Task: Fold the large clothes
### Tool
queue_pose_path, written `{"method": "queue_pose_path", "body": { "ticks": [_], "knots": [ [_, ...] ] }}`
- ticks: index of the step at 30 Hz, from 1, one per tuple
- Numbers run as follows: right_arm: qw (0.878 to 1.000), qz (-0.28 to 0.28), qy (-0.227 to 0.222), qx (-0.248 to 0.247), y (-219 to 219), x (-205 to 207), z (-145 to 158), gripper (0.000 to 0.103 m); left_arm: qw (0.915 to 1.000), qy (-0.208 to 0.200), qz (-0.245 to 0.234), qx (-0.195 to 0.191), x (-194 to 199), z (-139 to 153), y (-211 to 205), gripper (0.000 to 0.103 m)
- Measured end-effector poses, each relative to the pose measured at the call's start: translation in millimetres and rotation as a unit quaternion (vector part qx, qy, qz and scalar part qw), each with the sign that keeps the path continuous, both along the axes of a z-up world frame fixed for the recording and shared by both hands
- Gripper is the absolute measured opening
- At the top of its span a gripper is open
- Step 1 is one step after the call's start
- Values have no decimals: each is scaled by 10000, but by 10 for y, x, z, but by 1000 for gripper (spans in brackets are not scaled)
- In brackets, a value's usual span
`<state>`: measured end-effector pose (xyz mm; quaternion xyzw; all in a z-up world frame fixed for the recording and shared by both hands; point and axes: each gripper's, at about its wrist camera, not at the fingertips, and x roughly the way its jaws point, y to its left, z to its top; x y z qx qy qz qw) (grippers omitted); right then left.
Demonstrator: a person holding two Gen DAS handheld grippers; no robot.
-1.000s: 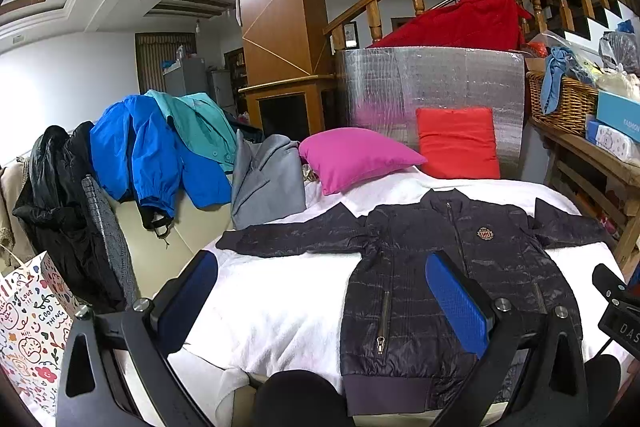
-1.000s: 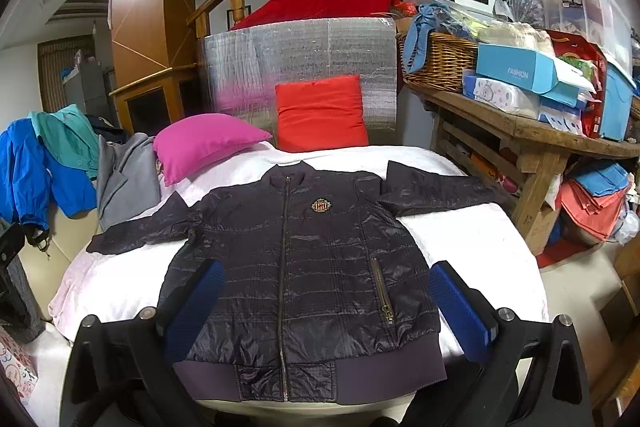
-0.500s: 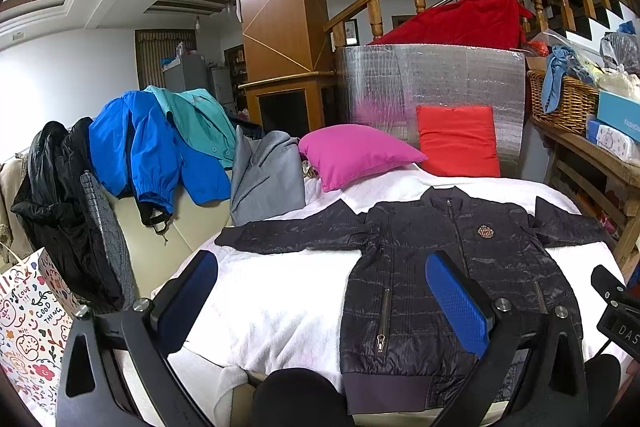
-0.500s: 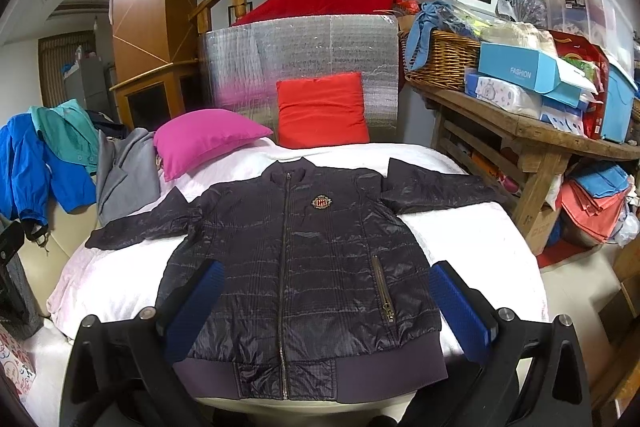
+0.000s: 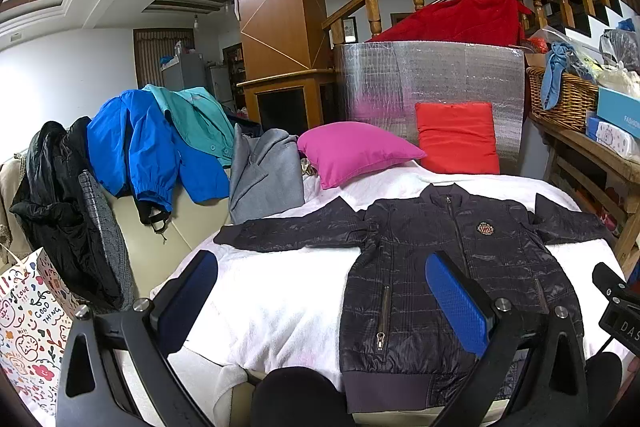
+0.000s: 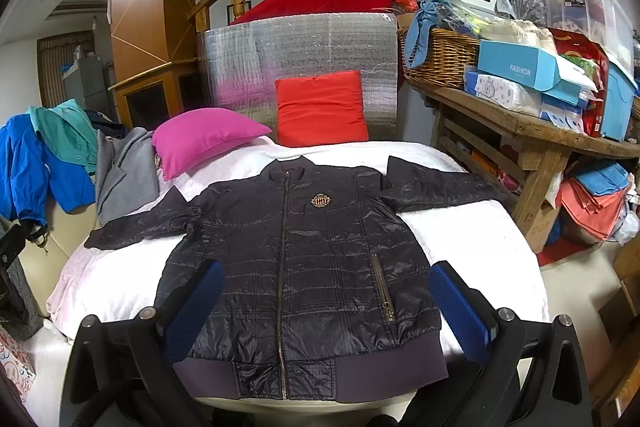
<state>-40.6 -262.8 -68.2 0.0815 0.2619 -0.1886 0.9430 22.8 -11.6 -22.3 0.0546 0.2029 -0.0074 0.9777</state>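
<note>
Dark jacket (image 6: pixel 296 259) flat on white bed (image 6: pixel 472 239), beyond both spread, empty tongs (image 5: pixel 320 303) (image 6: pixel 328 307).

We see our left gripper (image 5: pixel 322 301) as two black, angular arms, each with a rounded cut-out slot near its base and silver round-headed screws at the joints. Its fingers (image 5: pixel 456 307) end in flat rectangular pads of bright blue with a fine dimpled texture, set on black backing. Between the arms at the bottom edge sits a dark, rounded, matte bulge. Our right gripper (image 6: pixel 326 309) has the same build: black frame, silver screws, slotted arms and blue textured fingers (image 6: pixel 460 311). In the left wrist view its black housing shows at the right edge, with white letters "DAS".
</note>
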Motion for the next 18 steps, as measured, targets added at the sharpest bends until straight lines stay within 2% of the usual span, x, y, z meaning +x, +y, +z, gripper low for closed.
{"method": "queue_pose_path", "body": {
  "ticks": [18],
  "knots": [
    [10000, -12, 44, 34, -21, 26, -24, 103, 10000, 29, -6, -16, 15, -11, 4, 103]
  ]
}}
